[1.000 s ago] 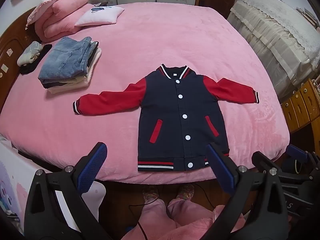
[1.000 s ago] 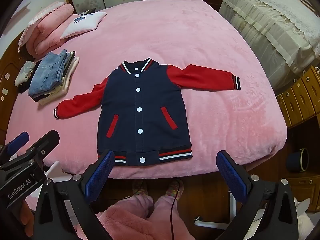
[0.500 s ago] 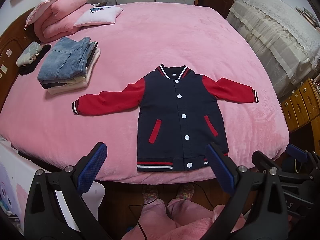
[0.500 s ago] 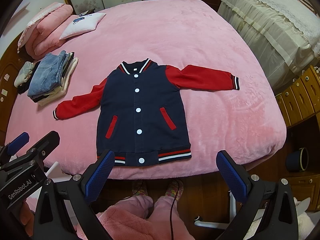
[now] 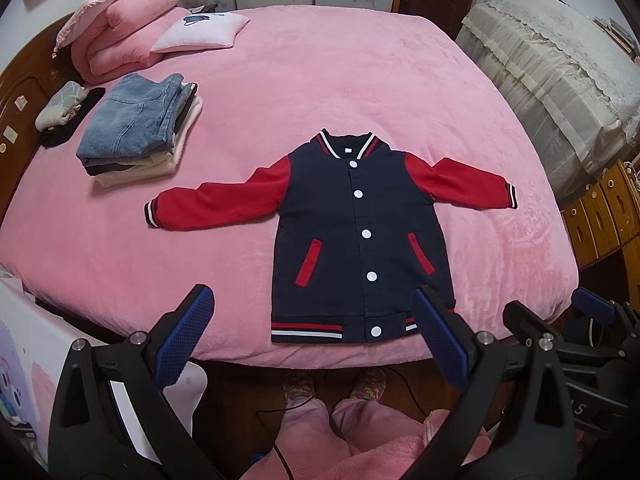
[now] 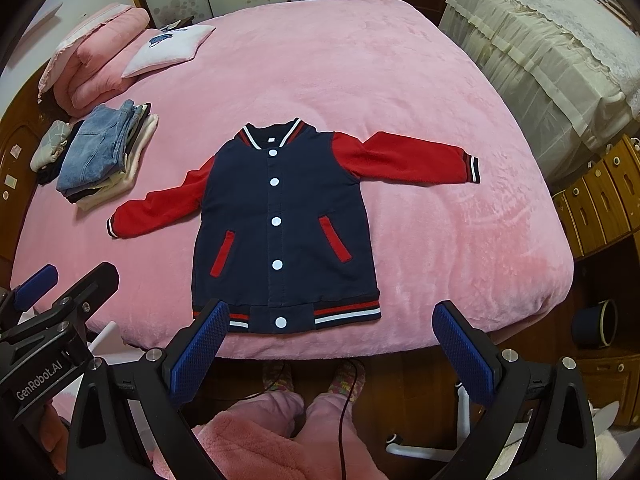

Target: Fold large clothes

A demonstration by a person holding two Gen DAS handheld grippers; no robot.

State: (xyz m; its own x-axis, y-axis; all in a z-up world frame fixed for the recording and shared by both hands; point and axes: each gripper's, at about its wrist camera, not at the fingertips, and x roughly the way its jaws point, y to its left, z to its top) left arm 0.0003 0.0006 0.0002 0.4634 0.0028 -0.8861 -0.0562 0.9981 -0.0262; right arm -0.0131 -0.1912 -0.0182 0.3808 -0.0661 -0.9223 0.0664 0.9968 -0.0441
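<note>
A navy varsity jacket (image 5: 360, 236) with red sleeves and white snap buttons lies flat, front up, on the pink bed, both sleeves spread out; it also shows in the right wrist view (image 6: 280, 224). Its striped hem is at the bed's near edge. My left gripper (image 5: 312, 336) is open and empty, held above and short of the hem. My right gripper (image 6: 330, 344) is open and empty, also just short of the hem. The right gripper's body shows at the right of the left wrist view (image 5: 580, 320).
A stack of folded clothes topped with jeans (image 5: 136, 132) sits at the bed's left side, with a folded pink quilt (image 5: 120, 48) and a white pillow (image 5: 200, 32) behind it. A wooden drawer cabinet (image 5: 604, 216) stands to the right. My feet are below the bed edge.
Both views have shifted very slightly; the jacket sits a touch lower and nearer in frame. Both grippers stay open and empty.
</note>
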